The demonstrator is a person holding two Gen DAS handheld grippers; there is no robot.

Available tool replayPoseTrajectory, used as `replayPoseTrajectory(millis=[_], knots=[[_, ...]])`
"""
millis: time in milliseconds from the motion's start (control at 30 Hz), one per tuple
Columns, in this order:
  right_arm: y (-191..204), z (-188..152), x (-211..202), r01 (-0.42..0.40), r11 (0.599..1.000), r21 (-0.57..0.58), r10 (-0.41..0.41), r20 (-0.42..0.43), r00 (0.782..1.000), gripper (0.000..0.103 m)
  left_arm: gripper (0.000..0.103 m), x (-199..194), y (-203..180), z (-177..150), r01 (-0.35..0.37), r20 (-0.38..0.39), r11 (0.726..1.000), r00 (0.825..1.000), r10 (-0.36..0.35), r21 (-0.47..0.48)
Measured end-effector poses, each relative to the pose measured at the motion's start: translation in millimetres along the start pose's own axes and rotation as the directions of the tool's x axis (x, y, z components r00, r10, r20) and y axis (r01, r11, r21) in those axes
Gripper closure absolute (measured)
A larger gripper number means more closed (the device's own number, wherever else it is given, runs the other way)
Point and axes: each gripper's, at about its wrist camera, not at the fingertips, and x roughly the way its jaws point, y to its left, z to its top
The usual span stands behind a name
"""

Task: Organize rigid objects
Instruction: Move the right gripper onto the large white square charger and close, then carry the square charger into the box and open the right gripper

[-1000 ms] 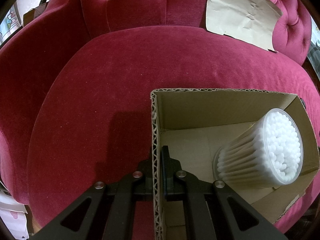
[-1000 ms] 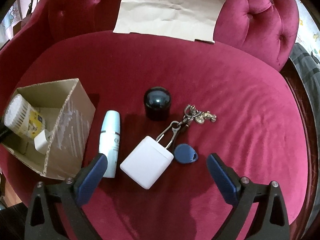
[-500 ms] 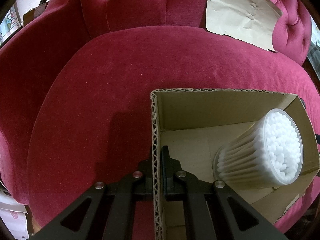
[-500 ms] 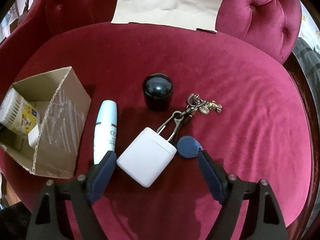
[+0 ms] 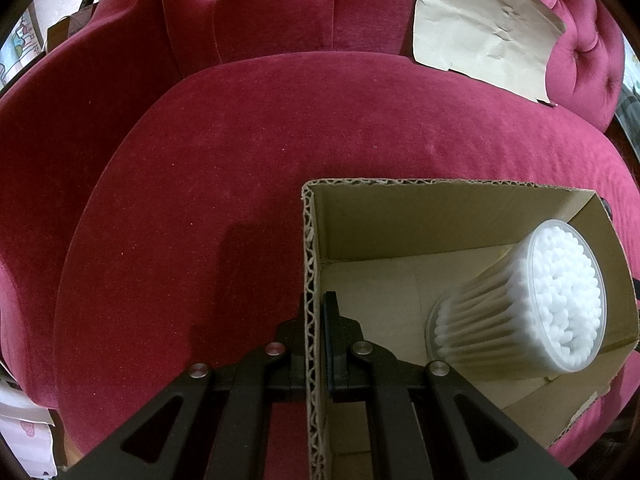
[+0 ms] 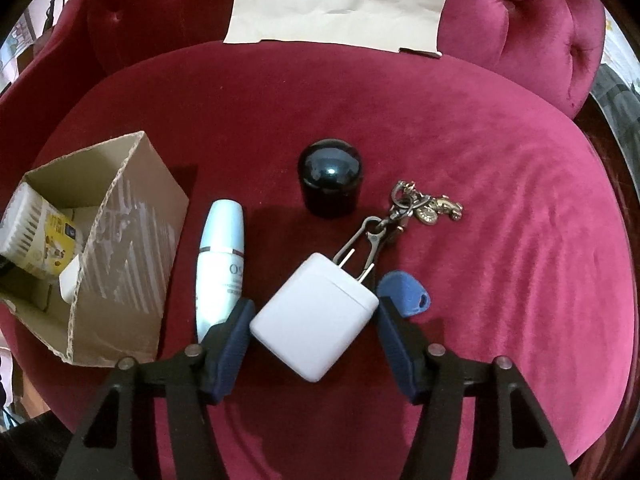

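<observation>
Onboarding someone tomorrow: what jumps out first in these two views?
The white charger sits mid-cushion between the open fingers of the right gripper, flanked by a pale bottle and a blue key fob. To the left, the left gripper is clamped on the wall of a cardboard box holding a tub of cotton swabs.

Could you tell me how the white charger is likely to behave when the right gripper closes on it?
The charger looks rigid and smooth, so it may slip or twist: it lies diagonal between the right gripper's open fingers. Its prongs overlap the keyring clip, which might snag.
</observation>
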Motion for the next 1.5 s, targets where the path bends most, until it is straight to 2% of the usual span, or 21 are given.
replayPoseTrajectory(millis=[767,1100,1500], knots=[[4.3,11.9,-48.2,-0.014,1.0,-0.006,0.014,0.066,0.998,0.038,0.099,0.5,1.1,0.1,0.0,0.0,1.0,1.0,0.0,-0.001],[17.3,15.3,-71.6,-0.005,1.0,-0.019,0.007,0.12,0.993,0.038,0.099,0.3,1.1,0.9,-0.001,-0.001,1.0,1.0,0.001,-0.006],[37.9,28.2,-92.1,-0.032,0.999,-0.039,0.038,0.173,0.984,0.038,0.099,0.4,0.9,1.1,0.0,-0.002,1.0,1.0,0.0,-0.007]])
